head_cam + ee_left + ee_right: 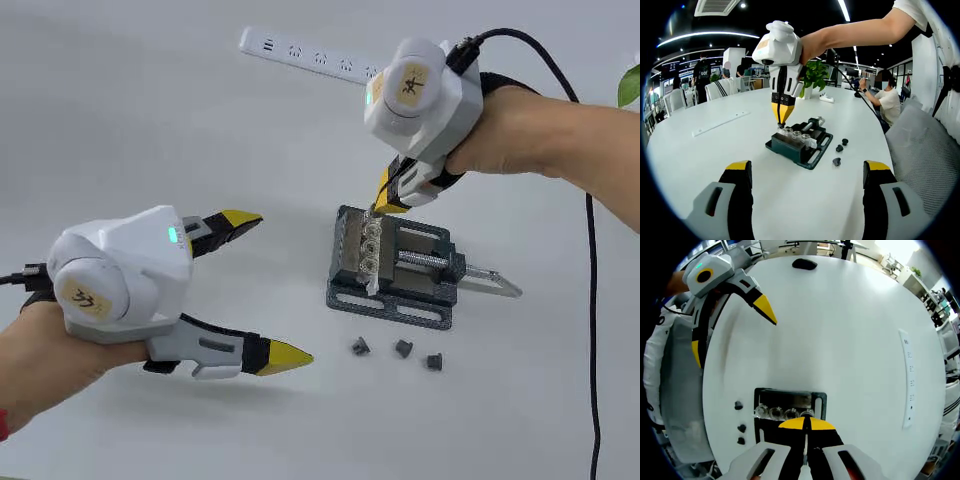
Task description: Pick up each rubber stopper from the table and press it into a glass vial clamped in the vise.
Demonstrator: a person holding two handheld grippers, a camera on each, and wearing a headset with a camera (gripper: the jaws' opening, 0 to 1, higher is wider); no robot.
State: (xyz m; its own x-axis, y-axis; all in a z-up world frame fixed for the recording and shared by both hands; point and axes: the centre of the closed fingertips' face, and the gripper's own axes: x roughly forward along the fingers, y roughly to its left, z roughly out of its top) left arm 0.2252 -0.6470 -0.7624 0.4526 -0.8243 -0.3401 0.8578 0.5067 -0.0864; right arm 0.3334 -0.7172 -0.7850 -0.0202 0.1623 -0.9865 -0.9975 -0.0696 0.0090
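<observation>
Head view: the white left gripper (265,288), its yellow-tipped jaws spread wide, hovers over the white table (150,120), well apart from the dark grey metal vise (400,308). The vise clamps a row of clear glass vials (372,245). The right gripper (385,197), its jaws closed together, has its tips at the end vial. Three small dark rubber stoppers (403,348) lie near the vise.

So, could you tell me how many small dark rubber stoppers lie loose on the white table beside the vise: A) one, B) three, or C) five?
B: three small dark rubber stoppers lie in a row on the white table, next to the grey metal vise.
</observation>
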